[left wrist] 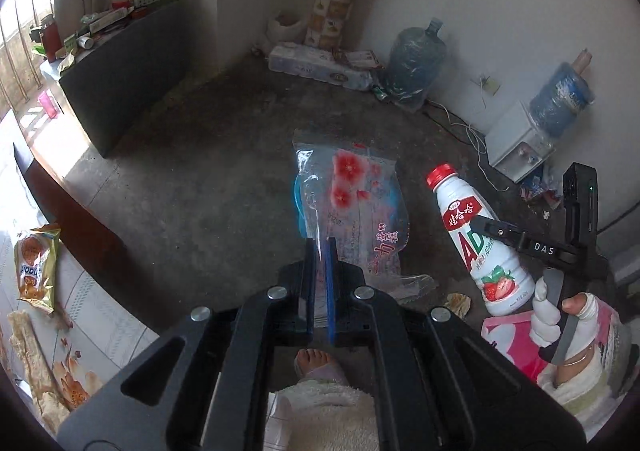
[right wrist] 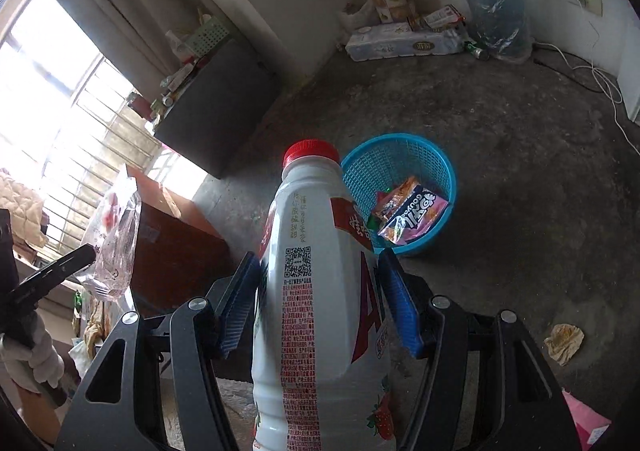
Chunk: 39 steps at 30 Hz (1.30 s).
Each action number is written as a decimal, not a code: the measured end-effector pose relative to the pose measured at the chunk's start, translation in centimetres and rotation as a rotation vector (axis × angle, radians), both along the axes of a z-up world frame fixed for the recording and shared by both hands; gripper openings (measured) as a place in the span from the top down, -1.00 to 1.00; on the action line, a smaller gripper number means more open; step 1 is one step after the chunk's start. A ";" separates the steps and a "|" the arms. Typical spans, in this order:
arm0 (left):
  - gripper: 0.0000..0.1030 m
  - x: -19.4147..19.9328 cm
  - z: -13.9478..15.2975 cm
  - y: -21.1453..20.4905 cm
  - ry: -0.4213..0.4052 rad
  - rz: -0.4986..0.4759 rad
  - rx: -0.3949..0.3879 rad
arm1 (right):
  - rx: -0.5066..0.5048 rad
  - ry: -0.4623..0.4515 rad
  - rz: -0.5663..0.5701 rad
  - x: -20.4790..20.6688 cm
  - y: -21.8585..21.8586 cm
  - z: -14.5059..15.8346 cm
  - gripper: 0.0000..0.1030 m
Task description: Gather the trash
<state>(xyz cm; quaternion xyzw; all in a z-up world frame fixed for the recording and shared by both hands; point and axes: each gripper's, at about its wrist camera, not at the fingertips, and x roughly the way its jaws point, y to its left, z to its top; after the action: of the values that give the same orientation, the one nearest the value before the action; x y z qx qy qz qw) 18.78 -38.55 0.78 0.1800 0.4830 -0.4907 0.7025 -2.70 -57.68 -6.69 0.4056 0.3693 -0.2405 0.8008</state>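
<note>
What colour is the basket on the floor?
Blue basket, seen best in the right wrist view.

White bottle (right wrist: 320, 291), clear wrapper (left wrist: 352, 211), both gripped.

Two wrist fisheye views, both tilting steeply down over the concrete floor (left wrist: 192, 187).
Each is looking along its own blue pads toward the far corner; both are sharing the water jug (left wrist: 416, 63), the white bottle (right wrist: 320, 291) and the clear bag (left wrist: 352, 207).

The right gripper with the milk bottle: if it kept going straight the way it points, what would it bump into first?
Probably the blue basket on the floor. The right gripper holds the bottle, whose red cap points just beside the basket's near rim. Nothing shows between them, but depth is hard to judge, so it might meet the floor instead.
</note>
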 end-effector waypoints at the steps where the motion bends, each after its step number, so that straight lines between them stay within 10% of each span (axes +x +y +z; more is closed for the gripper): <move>1: 0.93 0.1 -1.4 -2.2 0.017 -0.016 0.030 | 0.035 0.003 -0.017 0.1 -1.0 -1.4 -0.16; 9: 0.85 2.2 -13.0 -15.9 0.093 -0.046 0.208 | 0.239 0.018 -0.117 4.2 -9.5 -10.5 -0.18; 13: 0.12 3.5 -16.9 -20.3 0.105 0.000 0.191 | 0.315 0.017 -0.164 7.2 -14.6 -15.2 -0.29; 18: -0.04 4.3 -19.0 -21.3 0.127 0.073 0.204 | 0.298 0.075 -0.226 7.7 -16.3 -18.5 -0.29; 27: -0.05 3.6 -14.7 -15.3 0.098 0.036 0.164 | 0.216 0.060 -0.190 3.6 -11.9 -15.3 -0.28; 39: -0.17 -1.9 -1.3 0.5 0.027 0.079 -0.068 | 0.098 -0.045 -0.078 -1.1 -3.5 -5.0 -0.30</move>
<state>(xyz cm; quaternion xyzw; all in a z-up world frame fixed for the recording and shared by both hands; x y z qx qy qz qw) 16.93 -38.05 -0.50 0.1301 0.4821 -0.4810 0.7206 -3.80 -61.18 -11.74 0.4638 0.3462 -0.2438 0.7781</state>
